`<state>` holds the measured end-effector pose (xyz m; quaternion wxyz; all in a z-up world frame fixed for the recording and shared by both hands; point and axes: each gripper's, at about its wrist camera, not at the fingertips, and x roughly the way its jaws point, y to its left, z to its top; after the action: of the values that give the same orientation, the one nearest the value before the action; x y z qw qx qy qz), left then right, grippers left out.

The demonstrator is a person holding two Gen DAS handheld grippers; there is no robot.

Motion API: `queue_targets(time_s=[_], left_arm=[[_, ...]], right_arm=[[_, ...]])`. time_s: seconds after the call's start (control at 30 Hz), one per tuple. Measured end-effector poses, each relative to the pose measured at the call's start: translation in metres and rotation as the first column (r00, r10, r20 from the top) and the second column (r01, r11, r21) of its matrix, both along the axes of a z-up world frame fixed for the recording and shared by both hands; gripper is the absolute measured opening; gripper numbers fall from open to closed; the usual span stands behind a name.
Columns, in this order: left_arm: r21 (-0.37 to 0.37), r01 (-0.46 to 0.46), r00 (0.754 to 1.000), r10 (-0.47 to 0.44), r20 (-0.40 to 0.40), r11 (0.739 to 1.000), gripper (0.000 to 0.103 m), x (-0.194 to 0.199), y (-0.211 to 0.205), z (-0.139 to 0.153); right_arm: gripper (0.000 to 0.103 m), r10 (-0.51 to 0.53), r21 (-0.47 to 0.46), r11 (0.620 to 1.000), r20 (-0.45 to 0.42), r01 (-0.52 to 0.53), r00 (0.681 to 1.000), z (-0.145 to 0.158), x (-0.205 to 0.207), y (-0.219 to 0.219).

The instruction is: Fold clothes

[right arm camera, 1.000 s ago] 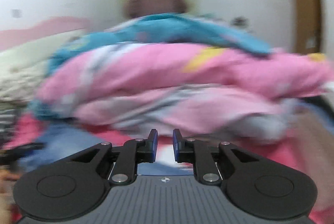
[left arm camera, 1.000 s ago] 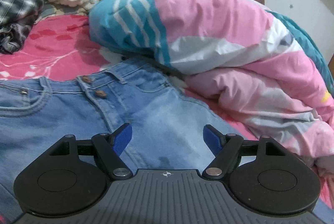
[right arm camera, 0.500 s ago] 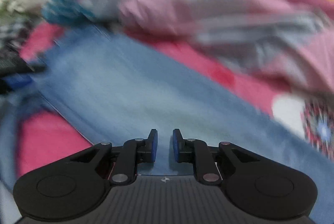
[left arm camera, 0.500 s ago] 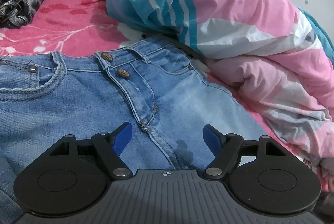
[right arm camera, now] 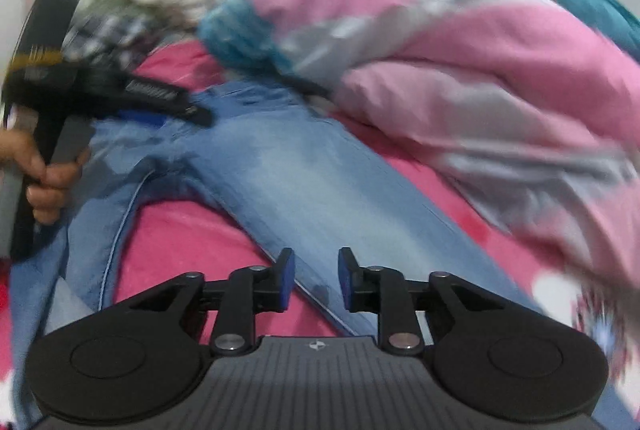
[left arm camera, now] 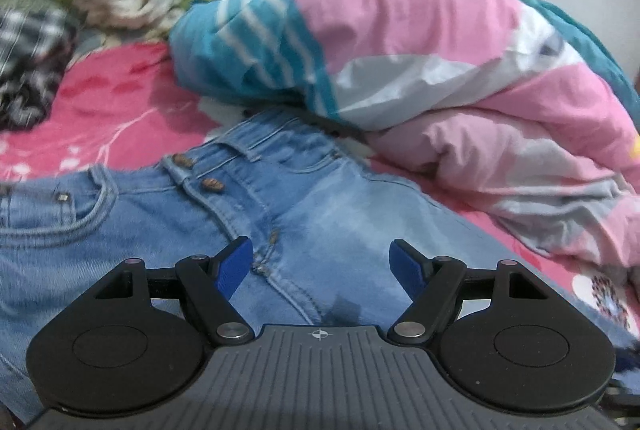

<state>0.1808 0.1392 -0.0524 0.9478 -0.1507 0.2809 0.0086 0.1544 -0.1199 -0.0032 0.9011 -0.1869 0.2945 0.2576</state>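
Both tongs (left arm camera: 322, 264) (right arm camera: 312, 280) agape, empty.

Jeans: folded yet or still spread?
Spread. The jeans lie flat on the pink bedsheet, legs apart in a V, waistband and front fully showing.

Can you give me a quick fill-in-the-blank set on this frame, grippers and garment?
1. The garment spread on the pink bedsheet is a pair of blue ____.
2. The left gripper hovers over the jeans with its jaws wide ____.
3. The right gripper holds ____ between its fingers.
4. The quilt heaped behind the waistband is mainly ____ and teal.

Missing words: jeans; open; nothing; pink
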Motion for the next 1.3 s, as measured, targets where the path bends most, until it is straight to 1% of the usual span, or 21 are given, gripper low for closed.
queue_targets(time_s=[0.03, 0.13, 0.23, 0.37, 0.43, 0.5, 0.6, 0.63, 0.7, 0.8, 0.87, 0.93, 1.1, 1.2, 1.3], left_arm=[[0.008, 0.018, 1.0, -0.018, 0.0, 1.0, 0.076, 0.0, -0.002, 0.001], [-0.001, 0.08, 0.997, -0.08, -0.014, 0.997, 0.076, -0.001, -0.004, 0.003], [-0.051, 0.14, 0.99, -0.141, -0.013, 0.989, 0.076, -0.002, -0.001, 0.006], [-0.096, 0.178, 0.983, -0.181, -0.026, 0.979, 0.076, -0.002, 0.001, 0.006], [-0.144, 0.193, 0.978, -0.202, -0.046, 0.971, 0.076, 0.0, 0.003, 0.003], [-0.212, 0.212, 0.972, -0.228, -0.056, 0.954, 0.075, 0.001, 0.007, 0.001], [-0.331, 0.235, 0.96, -0.271, -0.07, 0.914, 0.076, 0.004, 0.015, -0.003], [-0.369, 0.24, 0.955, -0.286, -0.075, 0.898, 0.076, 0.005, 0.018, -0.005], [-0.441, 0.246, 0.947, -0.311, -0.079, 0.863, 0.076, 0.008, 0.024, -0.009], [-0.547, 0.265, 0.933, -0.355, -0.062, 0.794, 0.076, 0.01, 0.03, -0.013], [-0.589, 0.288, 0.922, -0.385, -0.042, 0.755, 0.076, 0.011, 0.031, -0.013], [-0.604, 0.311, 0.912, -0.41, -0.029, 0.734, 0.076, 0.011, 0.028, -0.014], [-0.615, 0.326, 0.894, -0.445, -0.045, 0.718, 0.076, 0.018, 0.017, -0.021], [-0.638, 0.31, 0.894, -0.445, -0.057, 0.705, 0.076, 0.025, 0.013, -0.029], [-0.651, 0.294, 0.899, -0.434, -0.061, 0.7, 0.076, 0.032, 0.01, -0.035]], right_arm=[[0.026, 0.02, -0.027, 0.999, 0.009, -0.02, 1.0, -0.005, 0.002, 0.009], [0.026, 0.067, -0.102, 0.993, 0.035, -0.063, 0.997, -0.02, 0.007, 0.034], [0.026, 0.072, -0.129, 0.99, 0.056, -0.065, 0.996, -0.028, 0.007, 0.041], [0.027, 0.079, -0.174, 0.983, 0.086, -0.063, 0.993, -0.037, 0.005, 0.045], [0.028, 0.092, -0.212, 0.975, 0.11, -0.067, 0.99, -0.043, 0.003, 0.049], [0.027, 0.108, -0.252, 0.965, 0.148, -0.068, 0.983, -0.049, 0.0, 0.054], [0.024, 0.113, -0.294, 0.954, 0.194, -0.052, 0.974, -0.053, -0.002, 0.06], [0.021, 0.104, -0.286, 0.957, 0.2, -0.044, 0.974, -0.052, -0.001, 0.059], [0.02, 0.081, -0.254, 0.967, 0.204, -0.027, 0.976, -0.049, 0.001, 0.057], [0.016, 0.038, -0.182, 0.983, 0.2, -0.001, 0.979, -0.041, 0.006, 0.05], [0.015, 0.009, -0.134, 0.991, 0.196, 0.017, 0.981, -0.036, 0.01, 0.046], [0.015, -0.016, -0.09, 0.995, 0.189, 0.034, 0.982, -0.033, 0.013, 0.042], [0.015, -0.066, -0.008, 0.998, 0.156, 0.068, 0.986, -0.032, 0.02, 0.035], [0.015, -0.074, 0.001, 0.997, 0.162, 0.075, 0.984, -0.034, 0.018, 0.035], [0.015, -0.077, 0.01, 0.997, 0.165, 0.076, 0.983, -0.033, 0.017, 0.034]])
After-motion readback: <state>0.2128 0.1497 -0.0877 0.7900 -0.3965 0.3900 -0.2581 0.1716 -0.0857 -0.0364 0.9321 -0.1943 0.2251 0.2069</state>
